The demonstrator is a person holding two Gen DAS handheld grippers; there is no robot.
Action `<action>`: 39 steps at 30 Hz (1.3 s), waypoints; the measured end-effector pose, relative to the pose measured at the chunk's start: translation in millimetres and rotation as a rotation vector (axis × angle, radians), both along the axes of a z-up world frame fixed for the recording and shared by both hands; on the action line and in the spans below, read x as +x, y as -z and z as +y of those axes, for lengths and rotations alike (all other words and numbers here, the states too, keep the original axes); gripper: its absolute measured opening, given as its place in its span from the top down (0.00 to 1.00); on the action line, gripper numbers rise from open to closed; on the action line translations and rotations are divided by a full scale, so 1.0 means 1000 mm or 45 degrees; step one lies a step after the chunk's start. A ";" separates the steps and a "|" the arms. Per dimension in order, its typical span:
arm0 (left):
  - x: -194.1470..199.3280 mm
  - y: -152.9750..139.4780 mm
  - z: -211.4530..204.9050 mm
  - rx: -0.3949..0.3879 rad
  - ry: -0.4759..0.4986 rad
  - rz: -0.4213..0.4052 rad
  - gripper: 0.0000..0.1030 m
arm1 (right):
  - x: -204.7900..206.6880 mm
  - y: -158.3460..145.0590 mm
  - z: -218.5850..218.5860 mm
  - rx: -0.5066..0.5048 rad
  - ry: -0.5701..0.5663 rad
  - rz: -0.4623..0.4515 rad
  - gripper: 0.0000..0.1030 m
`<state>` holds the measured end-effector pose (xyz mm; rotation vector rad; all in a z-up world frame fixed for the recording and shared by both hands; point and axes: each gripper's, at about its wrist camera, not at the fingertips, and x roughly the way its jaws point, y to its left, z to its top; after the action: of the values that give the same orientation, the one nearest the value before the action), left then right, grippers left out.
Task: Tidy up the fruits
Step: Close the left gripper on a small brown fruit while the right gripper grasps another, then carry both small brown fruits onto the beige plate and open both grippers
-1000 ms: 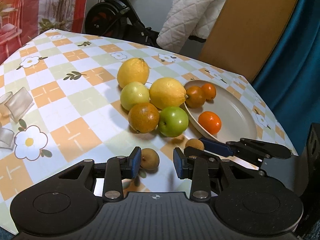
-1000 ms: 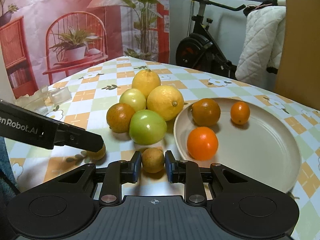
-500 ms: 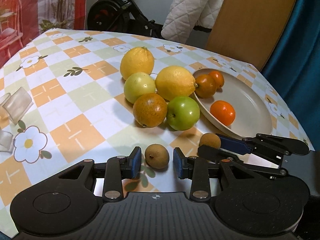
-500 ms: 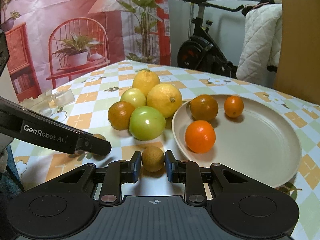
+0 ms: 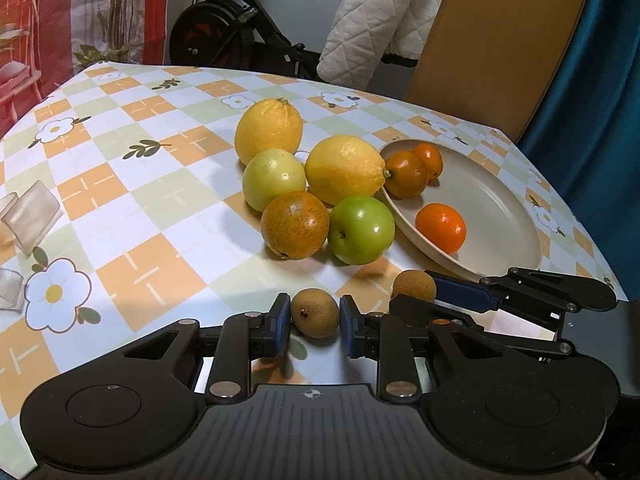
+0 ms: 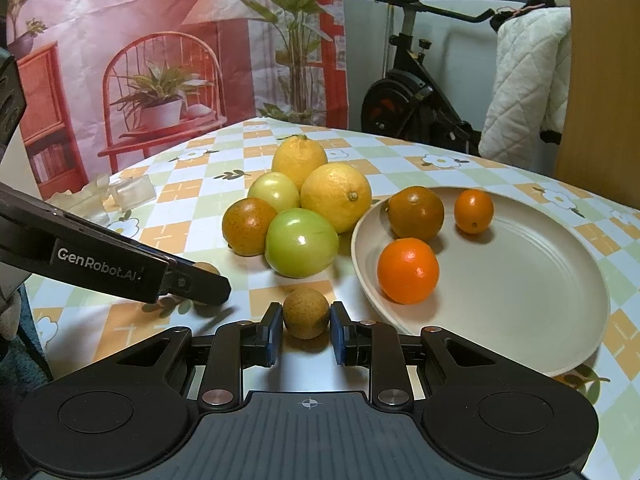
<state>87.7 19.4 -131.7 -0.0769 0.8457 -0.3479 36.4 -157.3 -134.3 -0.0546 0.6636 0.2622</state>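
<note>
Left gripper [image 5: 311, 322] straddles a small brown longan [image 5: 314, 312] on the tablecloth [image 5: 132, 200]; slim gaps show on both sides, so the pads sit apart, not clamped. Right gripper [image 6: 303, 327] brackets a second longan [image 6: 306, 312], pads just beside its sides; actual contact unclear, so cannot tell if it grips. Both longans lie on the cloth close to the near rim of the plate [image 6: 520, 292], not in it.

Plate is beige, shallow, and holds three fruits: a bright orange [image 6: 408, 270] near the front left rim, a dark brownish orange [image 6: 416, 212] behind it, a small orange [image 6: 473, 211] to that one's right. The rest of the plate is bare.

Left of the plate, a tight cluster on the cloth: green apple [image 6: 301, 242], brownish orange [image 6: 249, 226], pale yellow-green fruit [image 6: 274, 192], two lemons [image 6: 335, 196], the near lemon touching the plate rim.

Clear plastic pieces [image 5: 30, 216] at the far left table edge. Exercise bike [image 6: 416, 96] and quilted white cloth [image 6: 524, 80] behind the table.
</note>
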 end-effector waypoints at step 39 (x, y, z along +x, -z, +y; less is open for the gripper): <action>0.014 -0.034 -0.054 -0.056 0.191 -0.202 0.73 | -0.014 -0.024 -0.064 0.103 0.310 -0.184 0.78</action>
<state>101.7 -34.5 -97.7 -0.0264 0.6886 -0.5070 22.1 -221.6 -110.4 0.0841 0.5090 0.0500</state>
